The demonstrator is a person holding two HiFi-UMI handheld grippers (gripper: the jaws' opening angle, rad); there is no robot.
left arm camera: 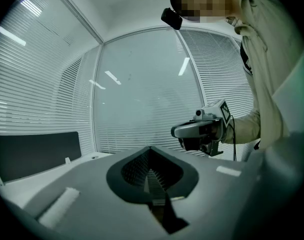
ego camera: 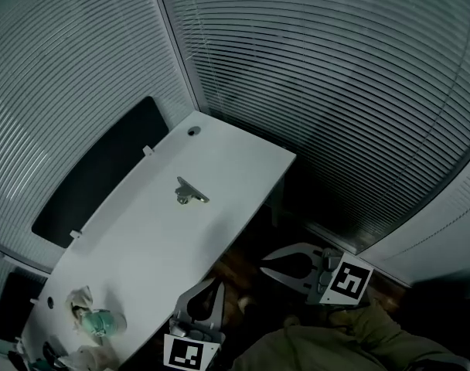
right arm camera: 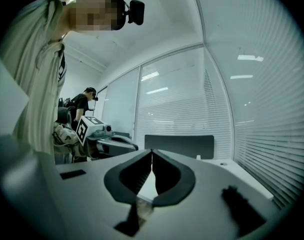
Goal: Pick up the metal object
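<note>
Small silver metal object [ego camera: 190, 192] lies mid white desk [ego camera: 243, 161], untouched; left claw [ego camera: 212, 284] and right claw [ego camera: 264, 262] pinched closed, empty, off desk's right edge; reach pending, next: open, approach

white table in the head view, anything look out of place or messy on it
Nothing spilled or broken. The small grey metal object lies alone midway along the white table; the only untidy spot is a crumpled pale and green heap at its near left end.
</note>
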